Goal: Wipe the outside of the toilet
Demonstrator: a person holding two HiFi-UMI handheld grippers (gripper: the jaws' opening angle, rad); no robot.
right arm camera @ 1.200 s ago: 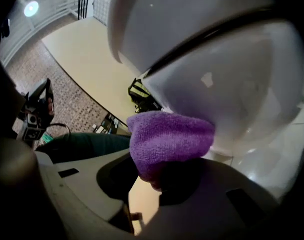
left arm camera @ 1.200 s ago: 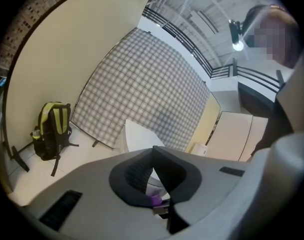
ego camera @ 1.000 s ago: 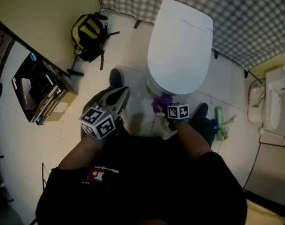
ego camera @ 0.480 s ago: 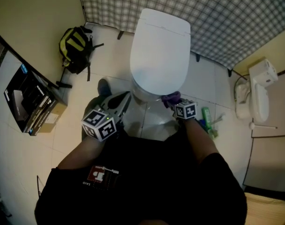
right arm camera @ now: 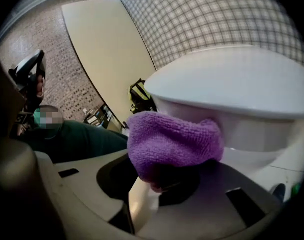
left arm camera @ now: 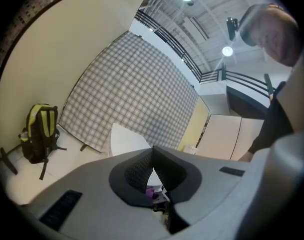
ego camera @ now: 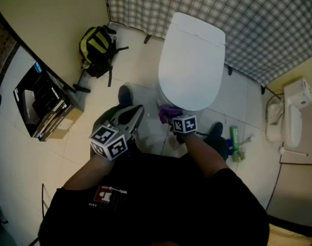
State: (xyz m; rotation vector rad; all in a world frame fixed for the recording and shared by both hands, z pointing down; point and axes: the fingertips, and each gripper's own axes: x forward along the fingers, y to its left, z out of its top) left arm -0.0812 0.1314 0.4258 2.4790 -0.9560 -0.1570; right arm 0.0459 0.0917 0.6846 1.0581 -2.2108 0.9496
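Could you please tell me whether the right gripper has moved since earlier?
Yes: against the toilet, the right gripper has swept its purple cloth leftward across its front.

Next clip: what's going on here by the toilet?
A person stands over a white toilet with its lid down, a gripper in each hand. The right gripper is clamped on a purple cloth and holds it at the front of the bowl, just under the lid, apparently touching it. The left gripper hangs off to the left, jaws together with nothing in them, clear of the toilet. A backpack lies on the floor by the wall.
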